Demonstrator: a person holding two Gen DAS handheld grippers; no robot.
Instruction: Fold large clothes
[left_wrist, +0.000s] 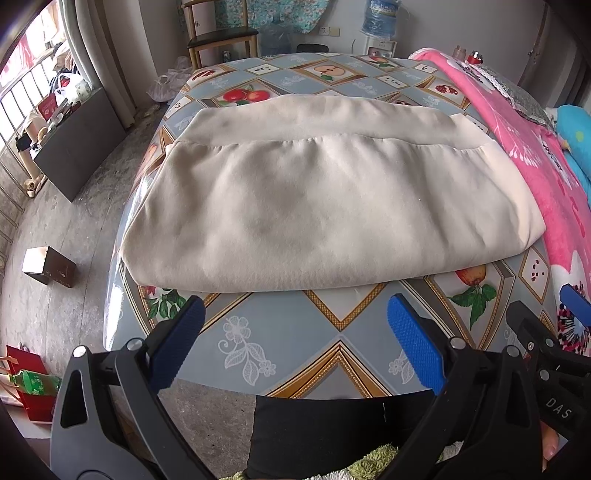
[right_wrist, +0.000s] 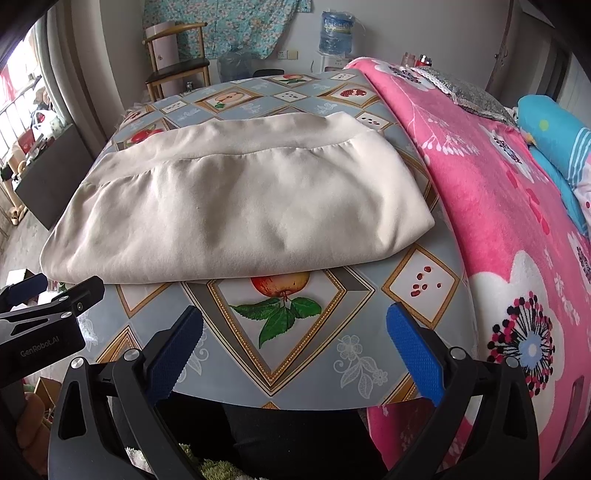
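Blue-padded fingers of the left gripper (left_wrist: 295, 343) fill the bottom of the left wrist view, jaws spread wide with nothing between them, held over the near edge of the table (left_wrist: 280, 347). At the lower right of that frame the right gripper shows partly, 1 blue pad and black frame. Its own view gives the right gripper (right_wrist: 295, 347) at the bottom, jaws likewise wide apart and holding nothing, with the left gripper's black body at the lower left edge.

Across the middle of both frames lies the cream garment (left_wrist: 325, 206) (right_wrist: 236, 206), folded into a broad flat bundle on the table's fruit-patterned cloth, a lighter band along its far side. Neither gripper touches it; its near fold sits just beyond the fingertips.

Down the right side of both frames runs a pink flowered blanket (right_wrist: 498, 221), its edge just beside the garment's right end. A wooden chair (left_wrist: 218, 37) stands at the upper left, and a blue water bottle (right_wrist: 334, 33) at the top
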